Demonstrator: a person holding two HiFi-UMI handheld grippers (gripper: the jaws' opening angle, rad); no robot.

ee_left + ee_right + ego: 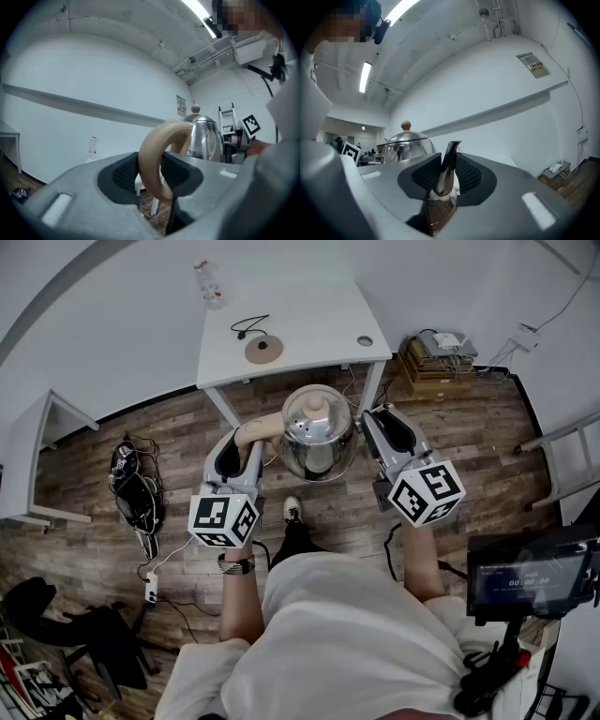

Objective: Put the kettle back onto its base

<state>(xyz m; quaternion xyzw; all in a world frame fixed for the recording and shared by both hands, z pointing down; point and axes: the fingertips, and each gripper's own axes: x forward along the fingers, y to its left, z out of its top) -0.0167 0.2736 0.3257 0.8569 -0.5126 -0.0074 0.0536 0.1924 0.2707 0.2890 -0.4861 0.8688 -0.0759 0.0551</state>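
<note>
a rounded, polished steel kettle [319, 432] with a tan ball knob on its lid hangs in the air between the two grippers, above the wood-plank floor [94, 456] and just in front of the white table [309, 320]. the left gripper [246, 451] has its jaws closed on the kettle's curved tan handle [152, 154] — the black ribbed pads [123, 172] press the loop from both sides. the right gripper [380, 427] clamps the narrow steel spout [447, 159] on the far side of the body, with the spout upright between its pads [466, 174] and touching them. both grippers point level, and the kettle sits upright between them. the kettle's base, a flat round brown disc [263, 349] with a black cord, lies on the tabletop well apart from the kettle, with nothing on it. a clear plastic bottle [210, 284] lies at the table's far edge — beyond the base.
</note>
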